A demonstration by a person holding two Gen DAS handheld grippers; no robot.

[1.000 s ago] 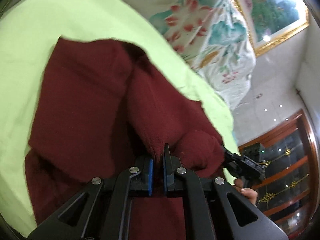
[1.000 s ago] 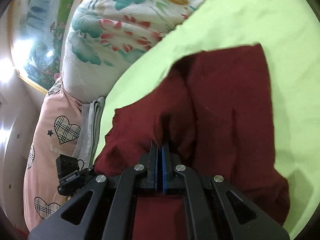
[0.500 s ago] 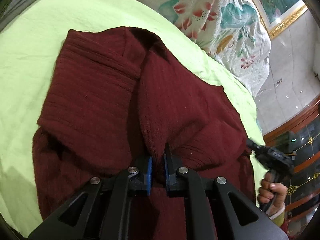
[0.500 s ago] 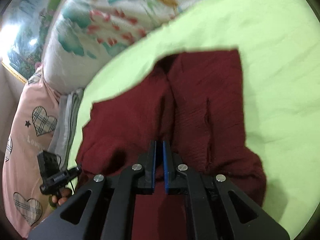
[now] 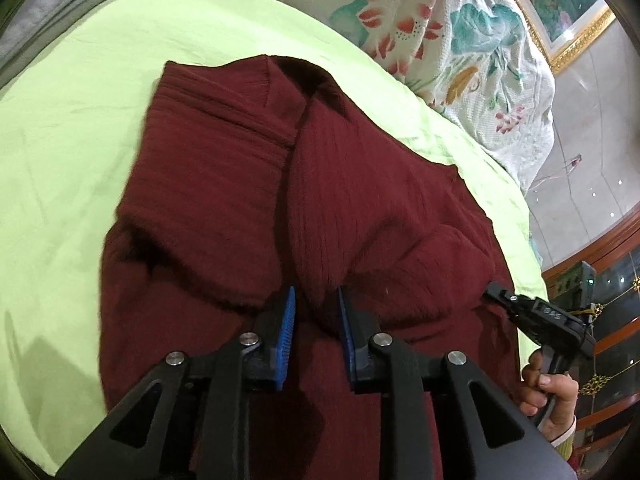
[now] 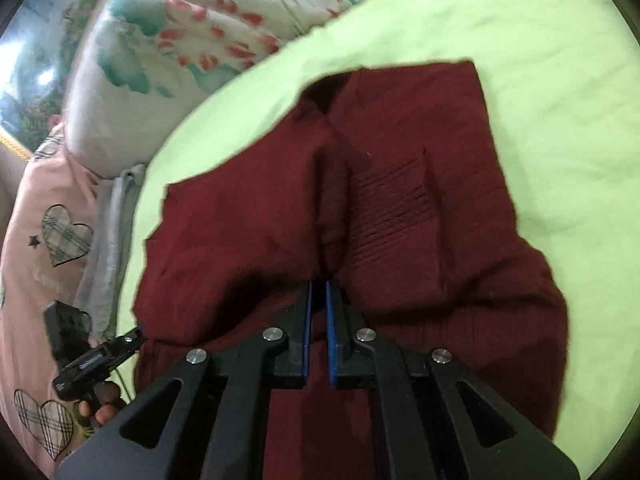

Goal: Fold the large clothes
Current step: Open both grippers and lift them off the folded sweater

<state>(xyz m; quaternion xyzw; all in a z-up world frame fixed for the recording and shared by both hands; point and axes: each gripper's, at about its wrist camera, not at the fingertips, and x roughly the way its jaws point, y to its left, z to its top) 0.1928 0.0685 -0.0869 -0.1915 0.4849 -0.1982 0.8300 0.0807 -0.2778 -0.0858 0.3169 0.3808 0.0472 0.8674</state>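
Left wrist view: dark red ribbed garment [image 5: 248, 184] lies folded on the lime-green sheet [image 5: 72, 128], a long crease running away from the camera down its middle. Left gripper [image 5: 316, 312] sits at the near hem, blue pads parted, a hump of cloth bulging up between them but not pinched, so the jaws read as released. Only this view shows the floral quilt [image 5: 460, 32] past the far edge of the sheet, a gold picture frame [image 5: 576, 36] on the wall, a dark wood cabinet [image 5: 612, 304] lower right, and grey folded fabric [image 5: 68, 4] upper left. Right gripper [image 5: 536, 320] enters from the right edge, its tip touching the garment's side; the hand [image 5: 554, 400] grips its handle. Its jaw state is unreadable from here.

Right wrist view: same garment [image 6: 420, 200], motion-blurred, seen from the other near corner; ribbed panel right of the centre crease. Right gripper [image 6: 318, 300] has its blue pads nearly closed with a thin gap, and dark red cloth sits in that gap; looks clenched on the hem, but blur keeps me from being certain. Only this view shows a pink heart-print cover [image 6: 44, 240] at left and a grey fabric strip [image 6: 108, 240] beside the sheet [image 6: 540, 60]. Left gripper [image 6: 100, 352] appears lower left at the garment's edge, side-on, jaws not visible.
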